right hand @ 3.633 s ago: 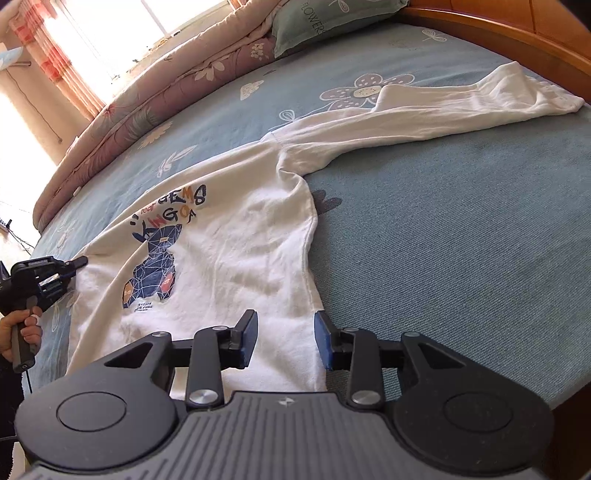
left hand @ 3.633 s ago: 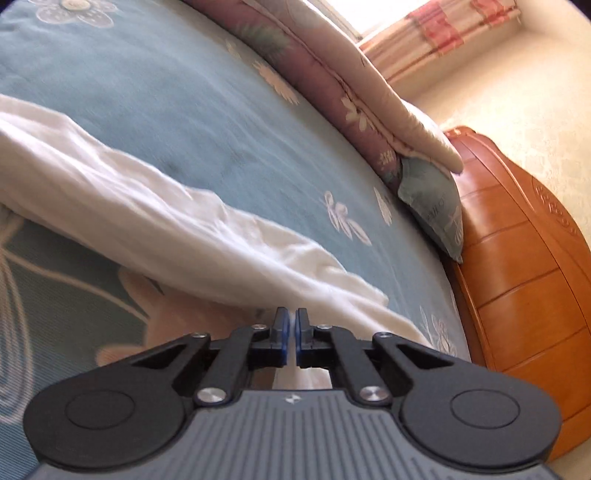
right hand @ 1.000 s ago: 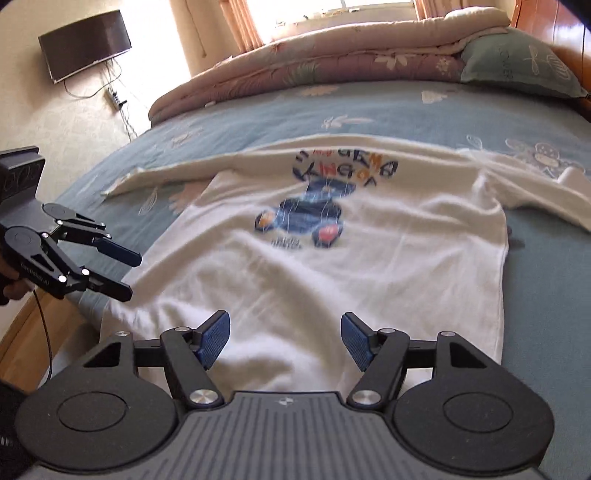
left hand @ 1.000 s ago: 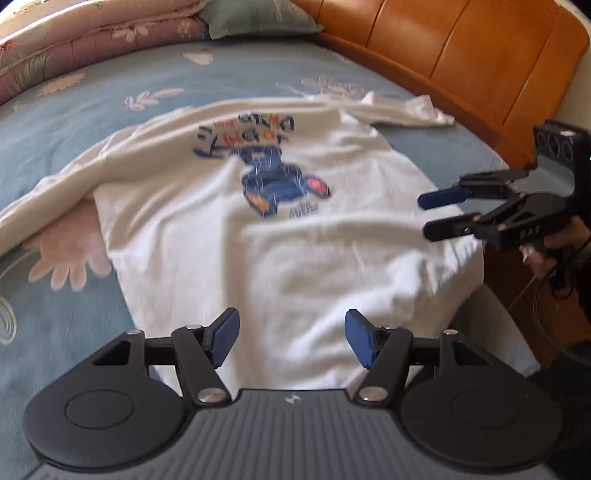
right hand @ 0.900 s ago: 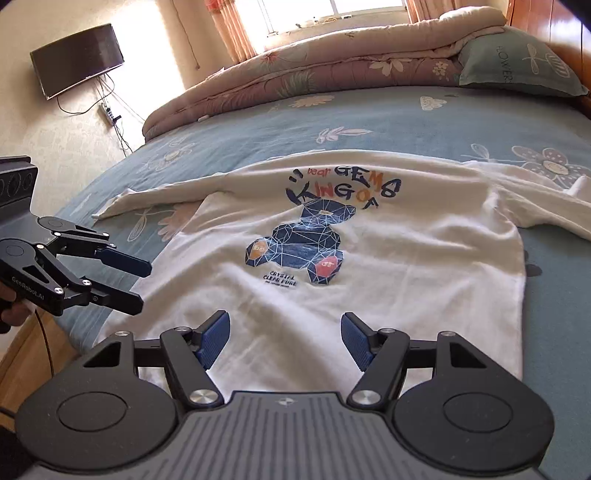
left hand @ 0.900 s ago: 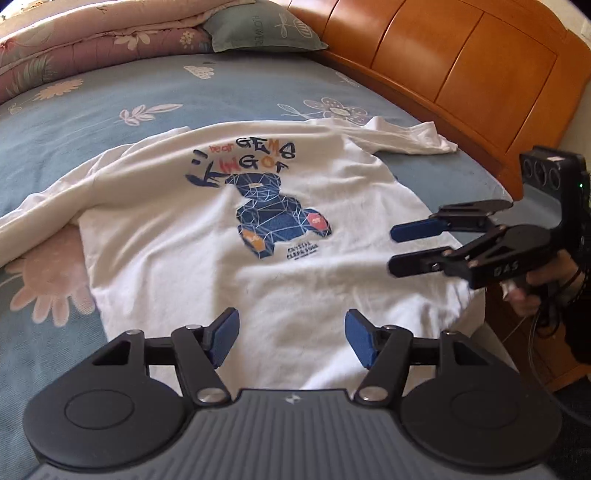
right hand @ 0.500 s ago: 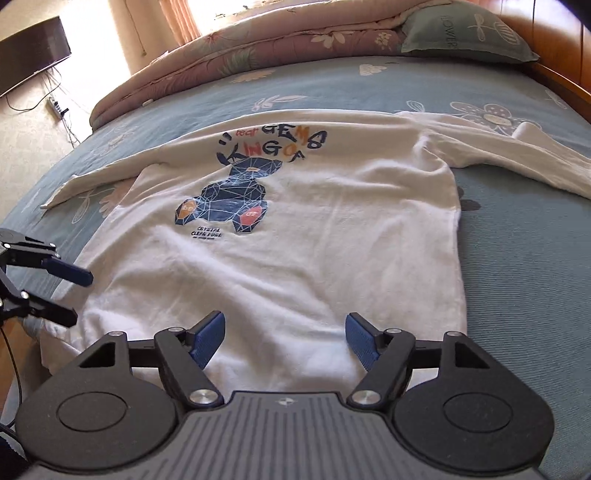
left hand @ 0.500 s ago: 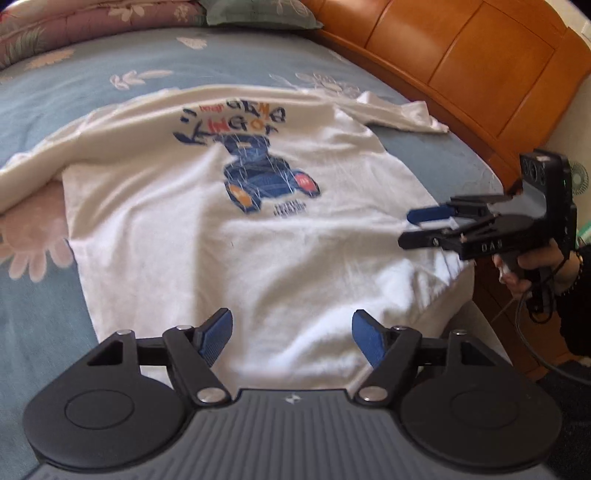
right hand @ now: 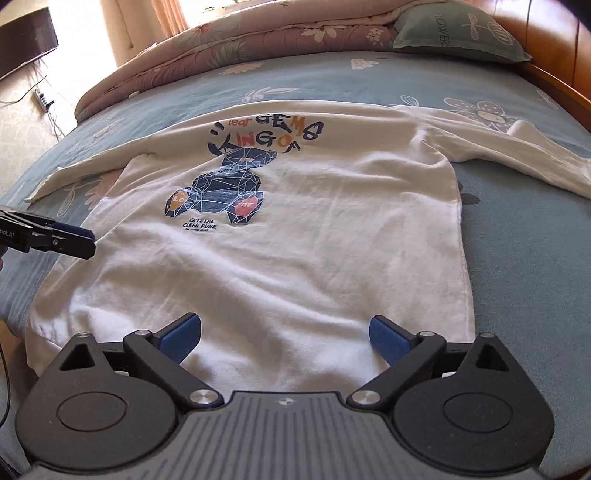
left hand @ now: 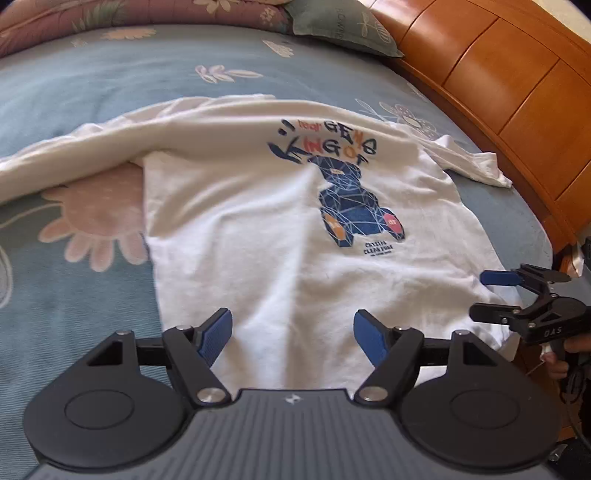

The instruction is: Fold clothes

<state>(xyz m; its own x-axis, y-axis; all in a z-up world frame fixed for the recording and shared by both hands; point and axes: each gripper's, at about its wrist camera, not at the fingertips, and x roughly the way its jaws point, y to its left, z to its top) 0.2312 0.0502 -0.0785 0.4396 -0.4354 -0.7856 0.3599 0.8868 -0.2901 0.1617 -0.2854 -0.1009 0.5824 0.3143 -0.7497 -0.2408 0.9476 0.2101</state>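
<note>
White long-sleeved cotton shirt with a blue geometric bear print (right hand: 295,236) lies spread flat, print up, on the bed with the blue flowered cover (right hand: 517,258). Collar end toward 12 o'clock, hem at 6 o'clock, at the near bed edge. Sleeves out to 9 and 3 o'clock; no fold visible in the body.

Left gripper (left hand: 291,334): jaws wide apart, holding nothing, poised over the hem toward the 9 o'clock corner. Right gripper (right hand: 284,334): jaws equally wide, empty, over the hem toward 3 o'clock. Neither touches cloth as far as I can tell.

Step, by my reading: garment laid out, both tools lined up on the hem. The next move likely calls for each set of jaws to pinch a shirt edge cleanly, one layer pair only, without dragging the body off the bed edge. Whether a sleeve or the hem goes first, the views do not settle.

Containers: none in view. Green printed pillow (right hand: 458,33) and rolled pink floral quilt (right hand: 258,44) sit at 12 o'clock, well clear of the shirt.
</note>
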